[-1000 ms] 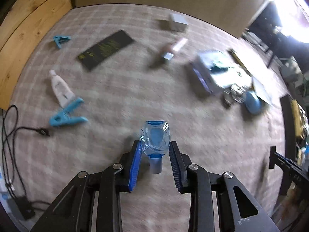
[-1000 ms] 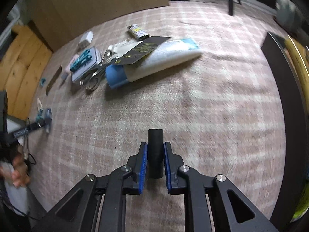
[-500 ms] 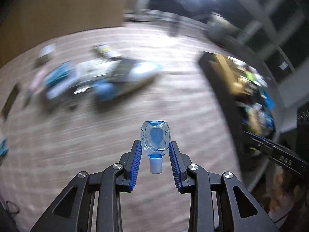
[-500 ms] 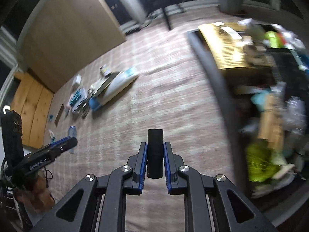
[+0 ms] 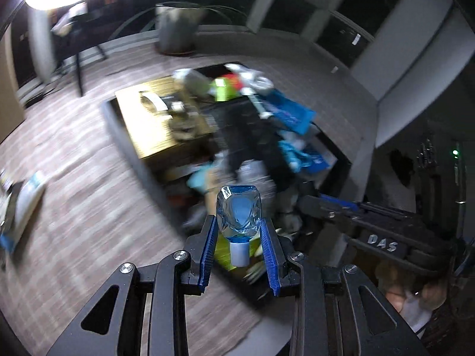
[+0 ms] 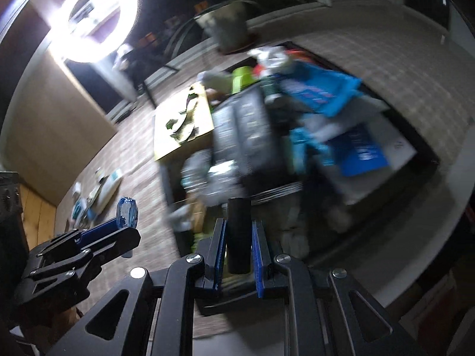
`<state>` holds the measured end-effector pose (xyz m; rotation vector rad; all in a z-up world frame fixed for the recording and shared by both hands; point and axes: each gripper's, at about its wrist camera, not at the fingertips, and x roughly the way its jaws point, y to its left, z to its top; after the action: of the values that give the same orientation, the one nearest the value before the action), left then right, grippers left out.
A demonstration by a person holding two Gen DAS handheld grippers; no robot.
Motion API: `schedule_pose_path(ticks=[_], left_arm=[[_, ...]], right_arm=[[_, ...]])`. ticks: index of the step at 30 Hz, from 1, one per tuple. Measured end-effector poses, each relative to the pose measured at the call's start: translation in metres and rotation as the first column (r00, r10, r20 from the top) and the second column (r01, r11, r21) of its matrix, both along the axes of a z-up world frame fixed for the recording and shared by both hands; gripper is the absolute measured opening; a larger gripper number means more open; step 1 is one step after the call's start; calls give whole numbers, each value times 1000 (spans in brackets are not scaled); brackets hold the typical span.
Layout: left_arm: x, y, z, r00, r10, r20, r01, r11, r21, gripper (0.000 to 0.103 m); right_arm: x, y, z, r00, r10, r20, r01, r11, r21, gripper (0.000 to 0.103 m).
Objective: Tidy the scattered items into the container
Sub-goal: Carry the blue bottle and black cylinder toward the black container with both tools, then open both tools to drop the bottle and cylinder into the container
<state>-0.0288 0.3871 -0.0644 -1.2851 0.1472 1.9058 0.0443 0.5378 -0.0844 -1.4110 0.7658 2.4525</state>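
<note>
left claw [image 5: 239, 238] grasping clear blue bottle [image 5: 239, 215] between pads | right claw [image 6: 237, 243] grasping black tube [image 6: 238, 234] | both above container [image 5: 136, 163]

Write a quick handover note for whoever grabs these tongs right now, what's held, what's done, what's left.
Left tongs: shut on the small blue bottle, cap toward the camera.
Right tongs: shut on the black cylinder.
Both hang at the near edge of the dark container, already crowded with items.
Done: both pieces picked up and carried over.
Left: drop both in, then fetch the pile on the rug.
</note>
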Motion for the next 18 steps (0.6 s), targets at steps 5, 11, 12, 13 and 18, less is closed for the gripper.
schedule_pose_path(ticks=[5, 11, 12, 13, 18], left_arm=[[12, 39, -8, 998, -53, -13, 53, 998, -29, 32], [16, 59, -17, 998, -67, -4, 67, 996, -57, 32], [16, 61, -18, 997, -72, -5, 72, 996, -58, 32], [17, 62, -18, 997, -79, -5, 78, 995, -57, 32], [19, 57, -11, 998, -68, -19, 67, 997, -47, 46]], right_arm=[[4, 23, -8, 999, -30, 14, 30, 1000, 2, 15], [9, 35, -13, 999, -42, 20, 42, 999, -2, 15], [9, 35, -13, 999, -42, 18, 42, 999, -3, 15], [10, 36, -13, 999, -43, 16, 43, 999, -3, 15], [14, 34, -9, 998, -55, 7, 55, 998, -1, 24]])
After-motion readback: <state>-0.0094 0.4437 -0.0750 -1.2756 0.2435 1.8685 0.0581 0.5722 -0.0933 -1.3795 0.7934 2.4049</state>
